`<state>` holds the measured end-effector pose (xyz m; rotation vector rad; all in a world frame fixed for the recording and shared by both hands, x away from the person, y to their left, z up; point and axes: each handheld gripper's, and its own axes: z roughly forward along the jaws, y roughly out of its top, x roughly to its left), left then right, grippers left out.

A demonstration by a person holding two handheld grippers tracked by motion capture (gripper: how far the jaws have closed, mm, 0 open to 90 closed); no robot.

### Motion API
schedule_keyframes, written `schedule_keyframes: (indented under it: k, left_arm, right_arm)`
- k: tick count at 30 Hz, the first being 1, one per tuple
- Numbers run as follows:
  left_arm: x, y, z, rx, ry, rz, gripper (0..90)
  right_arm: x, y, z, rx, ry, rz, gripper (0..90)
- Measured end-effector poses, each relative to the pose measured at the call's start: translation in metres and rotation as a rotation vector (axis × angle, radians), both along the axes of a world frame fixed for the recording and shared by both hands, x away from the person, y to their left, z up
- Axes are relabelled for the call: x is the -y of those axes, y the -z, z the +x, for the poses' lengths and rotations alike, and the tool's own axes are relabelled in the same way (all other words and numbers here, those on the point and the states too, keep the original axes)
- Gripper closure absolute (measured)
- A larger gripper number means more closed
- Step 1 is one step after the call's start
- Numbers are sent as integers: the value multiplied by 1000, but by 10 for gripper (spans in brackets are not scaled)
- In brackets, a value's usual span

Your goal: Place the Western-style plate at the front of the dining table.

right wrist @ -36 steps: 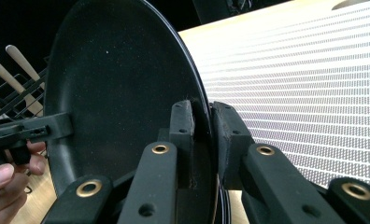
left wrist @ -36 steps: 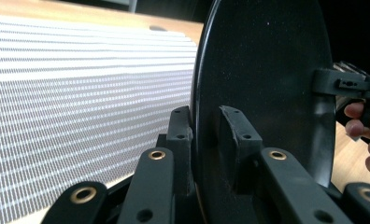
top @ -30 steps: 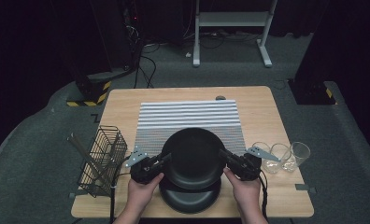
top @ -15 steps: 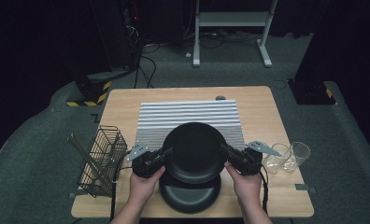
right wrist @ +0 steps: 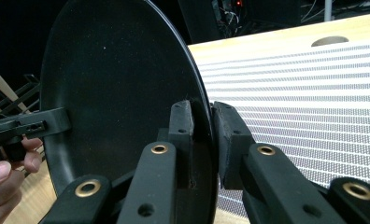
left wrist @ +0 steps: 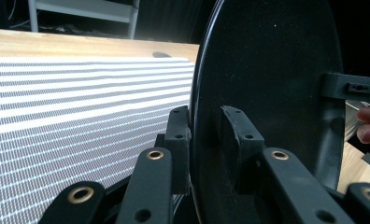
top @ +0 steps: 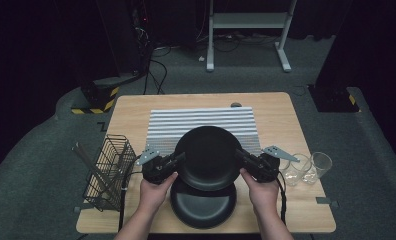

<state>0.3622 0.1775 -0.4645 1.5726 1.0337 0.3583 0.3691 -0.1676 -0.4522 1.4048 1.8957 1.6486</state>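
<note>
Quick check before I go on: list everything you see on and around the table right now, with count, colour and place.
Upper plate: 1, black, lifted over the near edge of the mat, gripped at both rims.
Lower plate: 1, black, flat on the table's near edge, partly under the upper plate.
Striped mat: 1, grey and white, table centre.
Wire basket: 1, black, left side, with wooden utensils inside.
Glasses: about 3, clear, right side.
Table: 1, light wood.
White frame: 1, on the floor behind.
Left gripper: 1, black, shut on the upper plate's left rim.
Right gripper: 1, black, shut on its right rim.
</note>
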Motion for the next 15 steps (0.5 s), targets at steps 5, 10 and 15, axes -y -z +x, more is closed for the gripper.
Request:
schedule_keyframes:
  k: [5, 10, 15]
  left_arm:
    - [-2, 1, 6, -6, 9, -5, 734]
    - [-4, 1, 10, -7, -1, -22, 734]
    - [-6, 2, 14, -10, -17, -36, 731]
  right_arm:
    - [0, -1, 5, -6, 4, -2, 786]
    - [-3, -6, 10, -2, -3, -15, 786]
    - [-7, -10, 15, 7, -1, -33, 786]
